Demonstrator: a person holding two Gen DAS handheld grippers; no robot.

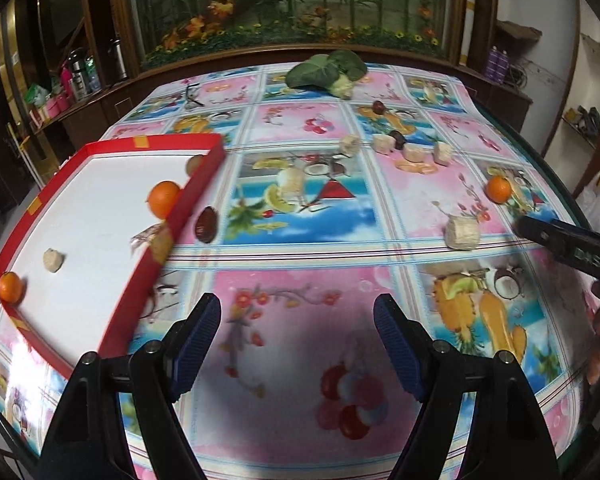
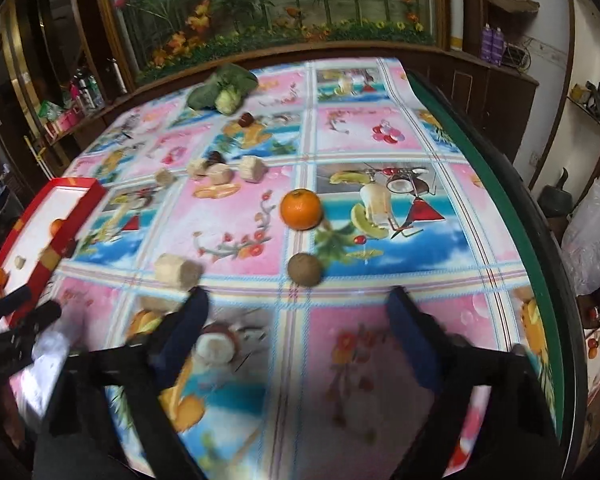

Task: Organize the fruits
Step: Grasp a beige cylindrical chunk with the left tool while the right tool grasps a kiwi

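- Our red tray sits at the table's left edge, holding two oranges plus a pale chunk.
- Left gripper: jaws wide apart, nothing in them, just above the tablecloth.
- Right gripper: same deal, wide and empty, with a kiwi and another orange just beyond it.

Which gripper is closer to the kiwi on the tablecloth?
Right. The kiwi lies just ahead of the open right gripper. The left gripper sits off by the red tray; its view doesn't show that kiwi.
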